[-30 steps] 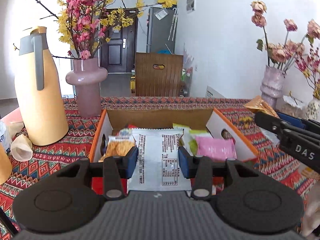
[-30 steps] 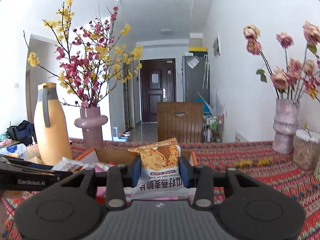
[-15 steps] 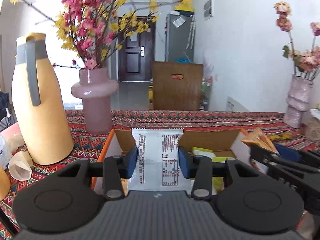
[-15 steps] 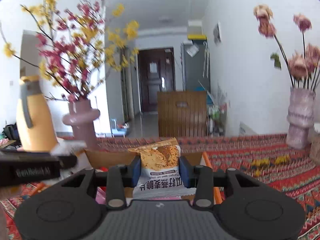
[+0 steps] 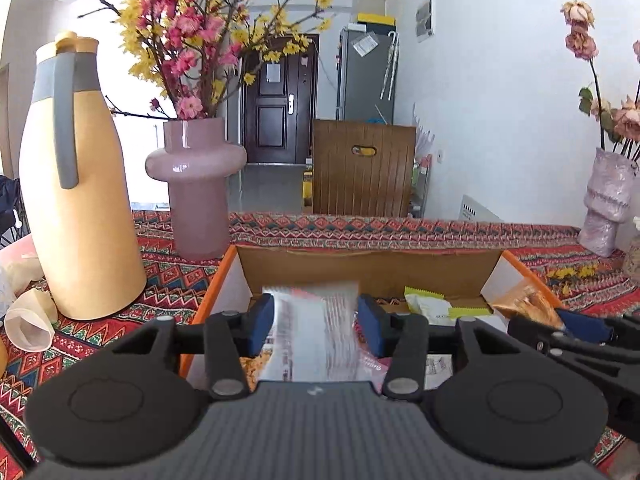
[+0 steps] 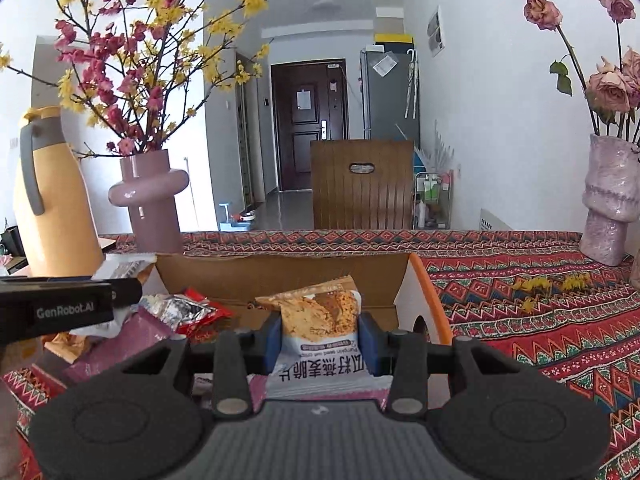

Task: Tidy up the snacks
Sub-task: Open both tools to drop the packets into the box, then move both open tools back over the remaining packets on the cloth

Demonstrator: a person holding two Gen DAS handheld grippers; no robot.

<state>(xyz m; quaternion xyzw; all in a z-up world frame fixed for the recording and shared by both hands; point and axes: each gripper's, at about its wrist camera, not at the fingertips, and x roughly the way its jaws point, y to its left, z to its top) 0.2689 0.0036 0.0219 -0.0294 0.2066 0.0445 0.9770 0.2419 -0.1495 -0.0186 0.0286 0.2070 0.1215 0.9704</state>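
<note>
So the white packet is a blur between the left gripper pads right now. A second ago it was crisp and pinched tight, so my read is it's just been let go and is dropping into the box; the jaws look a touch wider than the packet, but with the blur I can't really tell if they're fully off it. The left gripper has also come in closer over the box than it was a second back, when more of the contents showed. If the drop lands, that's one more snack sorted.

The right gripper still has the orange packet clamped, upright, hovering over the box's right end, same grip as before. Around the box: yellow jug and pink vase on the patterned cloth, untouched.
</note>
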